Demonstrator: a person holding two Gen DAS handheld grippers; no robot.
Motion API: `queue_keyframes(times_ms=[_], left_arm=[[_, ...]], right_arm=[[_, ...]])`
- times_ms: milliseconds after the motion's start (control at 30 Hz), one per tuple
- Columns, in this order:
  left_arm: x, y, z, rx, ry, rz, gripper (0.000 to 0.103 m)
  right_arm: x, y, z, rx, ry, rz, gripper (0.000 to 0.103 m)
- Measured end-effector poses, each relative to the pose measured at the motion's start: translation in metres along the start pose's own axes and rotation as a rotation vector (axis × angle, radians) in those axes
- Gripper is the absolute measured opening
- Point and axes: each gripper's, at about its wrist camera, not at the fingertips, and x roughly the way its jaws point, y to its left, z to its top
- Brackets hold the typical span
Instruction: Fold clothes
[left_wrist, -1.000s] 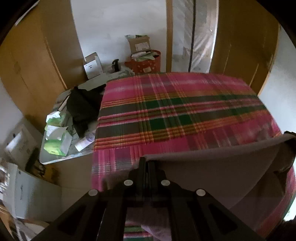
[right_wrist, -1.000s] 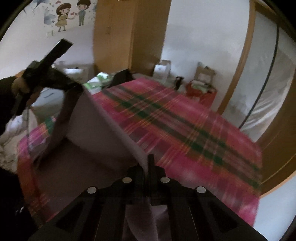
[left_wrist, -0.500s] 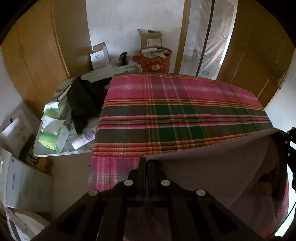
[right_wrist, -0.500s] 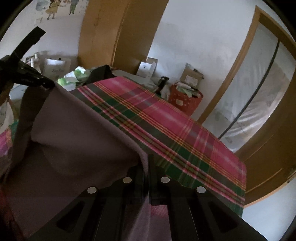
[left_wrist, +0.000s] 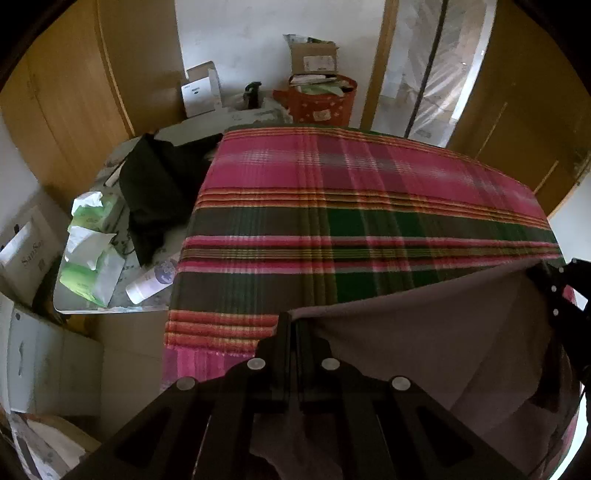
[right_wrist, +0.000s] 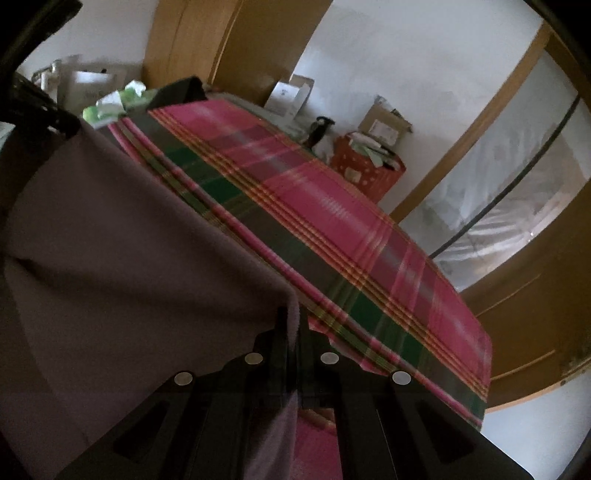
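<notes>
Mauve-grey garment (left_wrist: 436, 343), held up by one edge over the near part of the bed (left_wrist: 369, 206). The cloth was plain and unpatterned, of a soft, matt, fairly thin weave; its top edge ran taut from one gripper to the other, and the rest hung below in loose drapes and a few deep creases. What kind of garment it was could not be told. Left gripper (left_wrist: 291, 325): fingers closed on the left end of that edge. Right gripper (right_wrist: 291, 321): fingers likewise closed, on the right end, with a strip of cloth trailing down between them. Judged by this layout, the work stood at an early step: the piece was spread between both hands, not yet laid flat, and no finished fold showed; laying down and all folds were left. The bed carried a pink, green and orange plaid cover, bare across its far part. Left of the bed, a table (left_wrist: 110, 308) held a black cloth (left_wrist: 159, 184), tissue packs (left_wrist: 92, 258) and a bottle (left_wrist: 151, 280).
</notes>
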Motion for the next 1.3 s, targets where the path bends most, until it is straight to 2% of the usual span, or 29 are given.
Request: queue_keyframes(times_ms=[233,333,400,500,700,833,967,1033,1200,1300], left_arm=[[0.019,0.005,0.002,-0.012,0.041,-0.004,0.002],[0.020,0.009,-0.001,-0.034,0.059,-0.042,0.004],[0.017,0.018,-0.002,-0.084,0.075,-0.084,0.004],[0.008,0.027,-0.005,-0.133,0.069,-0.131,0.005],[-0.029,0.029,-0.018,-0.135,0.046,-0.148,0.006],[-0.048,0.032,-0.029,-0.155,0.033,-0.173,0.006],[-0.059,0.029,-0.047,-0.148,0.049,-0.195,0.007],[-0.064,0.029,-0.055,-0.144,0.051,-0.196,0.007],[-0.078,0.040,-0.074,-0.172,0.052,-0.208,0.008],[-0.085,0.052,-0.085,-0.220,0.064,-0.236,0.008]], right_arm=[[0.018,-0.001,0.002,0.007,0.027,0.018,0.003],[0.020,0.001,0.002,0.004,0.044,0.029,0.006],[0.019,0.001,0.001,0.019,0.049,0.037,0.007],[0.008,-0.005,-0.001,0.070,0.046,0.066,0.008],[-0.042,-0.009,-0.012,0.132,-0.016,0.118,0.014],[-0.082,0.002,-0.024,0.161,-0.074,0.200,0.016],[-0.124,0.030,-0.042,0.149,-0.145,0.304,0.017],[-0.140,0.046,-0.050,0.152,-0.165,0.366,0.022],[-0.152,0.090,-0.064,0.182,-0.130,0.564,0.027],[-0.146,0.124,-0.070,0.163,-0.103,0.631,0.029]])
